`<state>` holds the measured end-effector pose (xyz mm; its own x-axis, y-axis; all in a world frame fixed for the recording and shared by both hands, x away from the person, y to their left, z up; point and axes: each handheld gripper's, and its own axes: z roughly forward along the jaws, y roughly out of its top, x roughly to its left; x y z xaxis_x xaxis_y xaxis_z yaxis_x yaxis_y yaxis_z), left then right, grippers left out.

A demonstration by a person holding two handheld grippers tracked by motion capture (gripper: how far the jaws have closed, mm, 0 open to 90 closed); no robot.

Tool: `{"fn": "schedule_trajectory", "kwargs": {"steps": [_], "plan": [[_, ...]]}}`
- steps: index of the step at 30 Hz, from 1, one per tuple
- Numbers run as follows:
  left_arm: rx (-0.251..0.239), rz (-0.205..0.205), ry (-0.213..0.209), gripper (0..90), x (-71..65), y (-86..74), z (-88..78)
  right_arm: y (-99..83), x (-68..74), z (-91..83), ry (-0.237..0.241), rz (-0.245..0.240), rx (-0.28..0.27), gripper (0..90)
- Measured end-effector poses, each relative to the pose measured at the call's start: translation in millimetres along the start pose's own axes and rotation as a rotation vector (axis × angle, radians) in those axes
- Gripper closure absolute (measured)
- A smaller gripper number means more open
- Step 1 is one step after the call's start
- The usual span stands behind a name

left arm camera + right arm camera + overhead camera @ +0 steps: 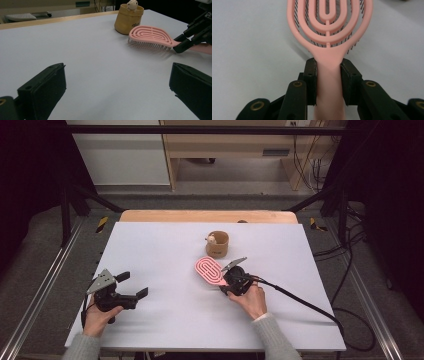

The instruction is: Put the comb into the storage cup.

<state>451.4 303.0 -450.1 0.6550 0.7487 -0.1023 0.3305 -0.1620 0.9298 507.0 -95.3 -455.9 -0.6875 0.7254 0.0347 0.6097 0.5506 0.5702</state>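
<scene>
High view. A white worktop [165, 270] is seen with a wooden strip along its far edge. The left gripper [134, 286] is held in the person's left hand [100, 317] near the near-left part of the worktop, its jaws spread apart with nothing between them. The right gripper [226, 282] is held in the right hand [252, 299] right of centre, a black cable [300, 302] trailing from it toward the right edge. A pink hairbrush [209, 270] is gripped by its handle, its oval head pointing away to the far left. A small tan pot [217, 244], with a pale figure at its rim, is placed just beyond the brush head, apart from it.

Left gripper view. The two black jaws are shown wide apart over bare worktop [82, 50]. The pink hairbrush [150, 35] is seen at upper right, bristles downward, its handle clamped by the right gripper [183, 42]. The tan pot [127, 18] stands just behind the brush head.

Right gripper view. The right gripper [328, 82] is closed on the handle of the pink hairbrush [329, 27], one jaw pressed to each side. The vented head, with dark bristles beneath, is extended forward over the worktop [249, 50].
</scene>
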Motion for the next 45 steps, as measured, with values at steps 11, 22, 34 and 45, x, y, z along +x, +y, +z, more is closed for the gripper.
{"fn": "schedule_trajectory", "kwargs": {"steps": [11, 22, 34, 45], "plan": [[-0.002, -0.002, -0.002, 0.6, -0.8, 0.4, -0.1, 1.3, 1.0, -12.7, 0.037, 0.002, -0.039, 69.5], [-0.004, 0.000, -0.007, 0.6, -3.0, 1.9, 0.6, 1.7, 1.8, -26.8, 0.064, -0.013, -0.098, 69.6], [-0.010, 0.000, -0.010, 0.6, -5.8, 5.2, 0.5, 1.0, 3.9, -37.3, 0.095, -0.031, -0.144, 69.5], [-0.010, 0.006, -0.009, 0.6, -10.0, 9.1, 1.3, 0.3, 5.4, -42.4, 0.122, -0.056, -0.197, 69.5]]}}
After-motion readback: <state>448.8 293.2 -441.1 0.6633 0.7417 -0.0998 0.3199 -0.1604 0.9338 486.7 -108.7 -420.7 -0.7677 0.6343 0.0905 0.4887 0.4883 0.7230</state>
